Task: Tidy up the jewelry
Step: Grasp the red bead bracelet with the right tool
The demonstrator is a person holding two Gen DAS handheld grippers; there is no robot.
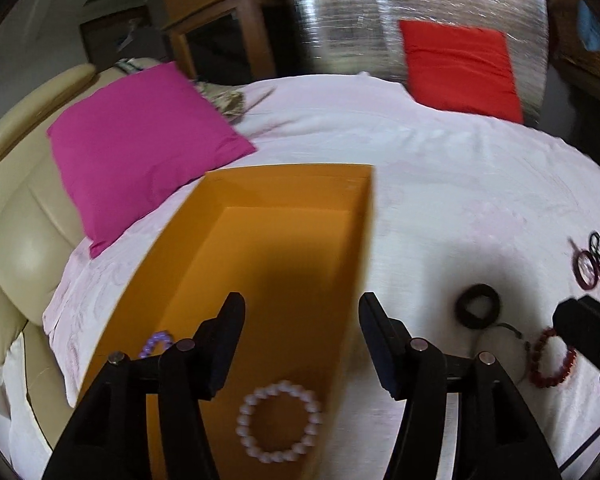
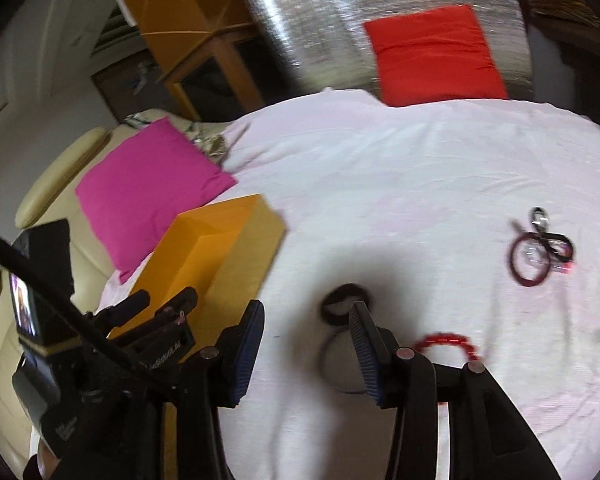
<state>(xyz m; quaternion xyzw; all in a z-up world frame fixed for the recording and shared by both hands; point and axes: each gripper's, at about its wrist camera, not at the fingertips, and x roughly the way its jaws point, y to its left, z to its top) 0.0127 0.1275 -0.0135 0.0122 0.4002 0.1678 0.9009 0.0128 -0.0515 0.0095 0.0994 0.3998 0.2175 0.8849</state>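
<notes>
We hold our left gripper [image 1: 302, 312] spread wide and empty above the open orange box [image 1: 292, 184], where a pale pink bead bracelet [image 1: 279, 420] lies on the floor of the box and a purple bead bracelet [image 1: 156, 343] sits near its left wall. Our right gripper [image 2: 306, 328], fingers likewise parted and carrying nothing, hangs over the bedspread just short of a dark ring-shaped band [image 2: 342, 304], with a red bead bracelet [image 2: 446, 343] beside its right finger.

The step in hand, as we judge it, is picking up the next loose piece. To do it well we would come down with one finger inside the dark band and one outside, pinch its rim without catching the cloth, and keep clear of the thin dark cord [image 2: 332, 364] lying just under the fingers. A further tangle of dark red rings and a black clasp [image 2: 540, 248] waits well apart to the right.

The surface is a pale pink sheet [image 2: 400, 184], soft and lightly creased, so pieces may sink or drag. A magenta cushion [image 1: 140, 148] lies beside the box, a red cushion [image 1: 460, 68] leans on a silvery quilted panel [image 1: 340, 12], a cream leather headboard [image 1: 16, 240] curves at left, and wooden shelving [image 2: 188, 20] stands behind.
</notes>
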